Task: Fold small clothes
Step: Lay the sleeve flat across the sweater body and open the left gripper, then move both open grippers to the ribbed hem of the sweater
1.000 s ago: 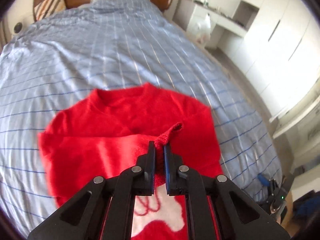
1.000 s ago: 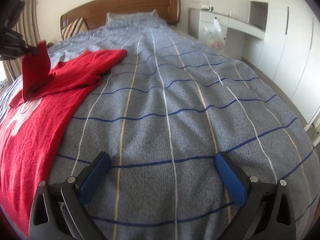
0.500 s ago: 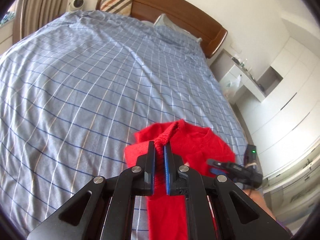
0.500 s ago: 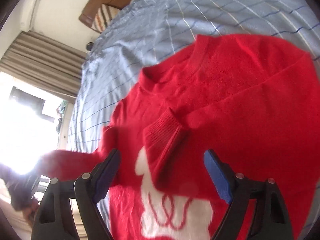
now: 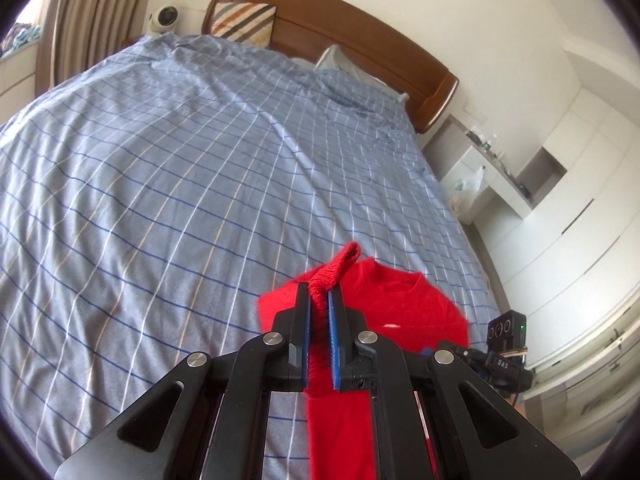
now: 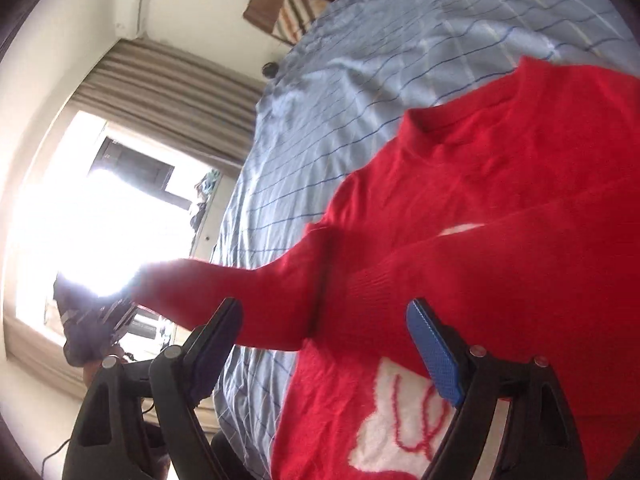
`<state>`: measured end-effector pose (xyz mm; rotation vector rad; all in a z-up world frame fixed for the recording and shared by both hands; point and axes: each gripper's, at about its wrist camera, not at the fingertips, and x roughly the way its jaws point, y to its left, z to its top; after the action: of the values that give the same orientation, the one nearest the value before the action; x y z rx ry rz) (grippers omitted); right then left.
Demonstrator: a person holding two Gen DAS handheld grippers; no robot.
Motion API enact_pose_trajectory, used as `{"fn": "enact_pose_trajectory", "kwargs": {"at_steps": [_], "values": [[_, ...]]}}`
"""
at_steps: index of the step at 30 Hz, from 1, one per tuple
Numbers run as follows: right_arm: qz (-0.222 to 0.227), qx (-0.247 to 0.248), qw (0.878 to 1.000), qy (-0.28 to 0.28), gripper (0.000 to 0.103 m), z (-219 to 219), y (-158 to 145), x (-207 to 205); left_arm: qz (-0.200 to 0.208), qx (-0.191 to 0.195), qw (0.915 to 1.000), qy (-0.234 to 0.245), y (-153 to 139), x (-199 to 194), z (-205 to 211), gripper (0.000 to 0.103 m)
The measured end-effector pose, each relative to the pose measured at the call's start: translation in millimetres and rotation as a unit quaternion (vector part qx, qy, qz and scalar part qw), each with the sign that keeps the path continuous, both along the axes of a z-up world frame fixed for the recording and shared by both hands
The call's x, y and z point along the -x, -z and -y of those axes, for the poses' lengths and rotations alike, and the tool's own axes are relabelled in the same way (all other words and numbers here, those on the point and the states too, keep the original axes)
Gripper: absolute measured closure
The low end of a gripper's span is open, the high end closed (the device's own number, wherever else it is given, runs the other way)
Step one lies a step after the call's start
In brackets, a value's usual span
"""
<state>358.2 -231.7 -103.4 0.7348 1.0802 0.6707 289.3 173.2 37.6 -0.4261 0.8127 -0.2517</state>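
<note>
A bed [image 5: 168, 184] with a blue checked cover fills most of both views, its wooden headboard [image 5: 360, 36] at 12 o'clock in the left wrist view. The red sweater [image 6: 500, 208] lies on the cover near the bed's edge, round neck toward the headboard, a white patch with red line work on its chest. One sleeve is pulled out sideways toward 9 o'clock in the right wrist view, stretched taut off the body. The left claw [image 5: 319, 312] is clenched on that sleeve's ribbed cuff [image 5: 340, 264], which sticks up past the tips. The right claw [image 6: 328, 320] hovers released over the sweater; its jaws have just been narrowing, with nothing pinched. A striped pillow [image 5: 244, 22] leans on the headboard. Window glare whitens the sleeve's far end; the sweater's hem is cut off.
</note>
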Motion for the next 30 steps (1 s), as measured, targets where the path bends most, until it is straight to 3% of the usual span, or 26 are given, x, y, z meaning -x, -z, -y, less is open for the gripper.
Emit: {"fn": "enact_pose_trajectory", "kwargs": {"at_steps": [4, 9, 12, 15, 16, 17, 19, 24, 28, 30], "values": [[0.023, 0.012, 0.999, 0.02, 0.019, 37, -12, 32, 0.018, -0.006, 0.9986, 0.049, -33, -1, 44, 0.097], [0.062, 0.036, 0.997, 0.042, 0.019, 86, -29, 90, 0.043, -0.014, 0.9909, 0.127, -62, -13, 138, 0.097], [0.083, 0.08, 0.992, 0.057, 0.019, 111, -37, 122, 0.046, -0.031, 0.9841, 0.168, -56, -20, 203, 0.097], [0.09, 0.122, 0.986, 0.069, 0.019, 136, -38, 154, 0.039, -0.056, 0.9776, 0.199, -30, -22, 263, 0.093], [0.089, 0.129, 0.985, 0.073, 0.019, 142, -36, 163, 0.04, -0.077, 0.975, 0.205, -17, -19, 281, 0.078], [0.087, 0.134, 0.984, 0.078, 0.018, 150, -34, 175, 0.043, -0.098, 0.9714, 0.212, -1, -15, 299, 0.044], [0.082, 0.143, 0.982, 0.092, 0.017, 167, -27, 198, 0.049, -0.129, 0.9667, 0.215, 33, 2, 321, 0.01], [0.059, 0.177, 0.974, 0.128, 0.016, 192, -7, 244, 0.016, -0.177, 0.9567, 0.231, 104, 65, 319, 0.01], [0.06, 0.222, 0.963, 0.144, 0.015, 188, 0, 268, 0.007, -0.236, 0.9568, 0.17, 126, 101, 274, 0.01], [0.069, 0.234, 0.958, 0.149, 0.016, 181, -1, 275, 0.004, -0.246, 0.9598, 0.135, 127, 105, 252, 0.01]]}}
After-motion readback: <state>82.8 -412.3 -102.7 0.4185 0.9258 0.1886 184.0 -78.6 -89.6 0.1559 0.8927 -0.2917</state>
